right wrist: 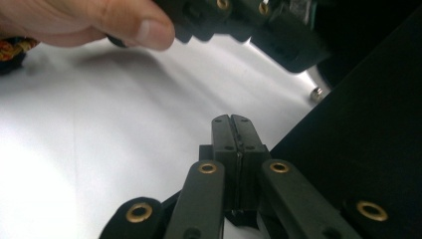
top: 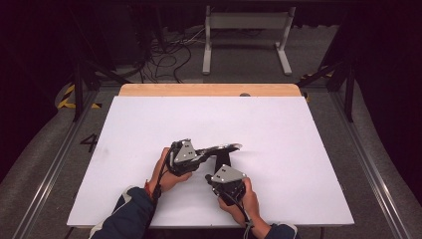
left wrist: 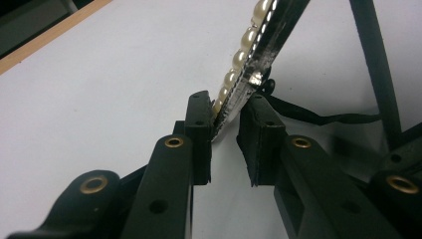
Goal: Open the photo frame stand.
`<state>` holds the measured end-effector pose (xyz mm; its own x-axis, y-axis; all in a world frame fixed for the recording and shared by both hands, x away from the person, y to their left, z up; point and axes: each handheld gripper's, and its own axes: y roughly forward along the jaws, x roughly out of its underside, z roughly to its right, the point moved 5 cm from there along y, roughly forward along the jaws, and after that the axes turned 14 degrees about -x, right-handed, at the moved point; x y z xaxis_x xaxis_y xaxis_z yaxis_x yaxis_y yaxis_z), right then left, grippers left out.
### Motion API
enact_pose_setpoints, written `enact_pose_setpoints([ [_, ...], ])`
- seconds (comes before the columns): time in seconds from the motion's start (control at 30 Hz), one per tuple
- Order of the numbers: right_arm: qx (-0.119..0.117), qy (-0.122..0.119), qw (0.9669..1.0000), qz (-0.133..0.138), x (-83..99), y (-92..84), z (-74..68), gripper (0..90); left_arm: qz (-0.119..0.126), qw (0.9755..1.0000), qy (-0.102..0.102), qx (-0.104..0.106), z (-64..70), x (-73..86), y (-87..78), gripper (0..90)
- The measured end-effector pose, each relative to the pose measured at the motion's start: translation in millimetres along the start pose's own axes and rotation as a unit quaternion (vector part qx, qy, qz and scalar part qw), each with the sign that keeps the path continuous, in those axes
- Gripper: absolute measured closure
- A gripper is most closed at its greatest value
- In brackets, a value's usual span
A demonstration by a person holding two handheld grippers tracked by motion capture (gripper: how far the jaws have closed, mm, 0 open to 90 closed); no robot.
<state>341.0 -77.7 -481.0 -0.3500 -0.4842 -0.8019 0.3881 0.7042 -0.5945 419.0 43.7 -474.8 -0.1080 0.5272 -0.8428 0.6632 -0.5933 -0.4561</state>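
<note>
Left gripper view: the pearl band (left wrist: 249,45), a flat dark strip with a row of pearls along one edge and a glittering rim, stands slanted between the pads of your left hand-held gripper (left wrist: 226,134). The near end of the band sits in the gap and touches the left pad; whether the right pad presses on it I cannot tell. A thin black cord (left wrist: 318,117) trails from the band across the desk (left wrist: 99,74). A dark strap (left wrist: 373,59) runs down the right side of the picture.

High view: the band (top: 221,148) reaches out to the right from your left hand-held gripper (top: 201,155), raised just above the white desk (top: 278,129), near its middle and towards your side. A dark piece hangs below the band down to the desk surface. Your left hand (top: 166,172) holds that gripper from the left. Your right hand-held gripper (top: 208,178) lies just below the band, close to the left one, with your right hand (top: 244,196) behind it.

Right gripper view: your right hand-held gripper (right wrist: 234,119) has both pads pressed flat together with nothing between them. It points across the white desk (right wrist: 99,149). A thumb (right wrist: 129,25) and the black body of the other gripper (right wrist: 259,20) lie above it. A dark surface covers the right side.
</note>
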Motion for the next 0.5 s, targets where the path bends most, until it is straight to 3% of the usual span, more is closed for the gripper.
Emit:
enact_pose_setpoints([
  [0.33, 0.002, 0.004, 1.0, -0.004, 3.4, -2.3, 2.2, 90.0, -0.003, 1.0, 0.005, -0.007, 1.4, 0.0, -0.7, 77.3],
  [0.5, -0.002, 0.004, 0.9999, 0.013, -3.0, 0.2, 0.5, 90.0, -0.002, 0.9999, 0.007, -0.011, 2.1, -0.1, -0.7, 77.4],
])
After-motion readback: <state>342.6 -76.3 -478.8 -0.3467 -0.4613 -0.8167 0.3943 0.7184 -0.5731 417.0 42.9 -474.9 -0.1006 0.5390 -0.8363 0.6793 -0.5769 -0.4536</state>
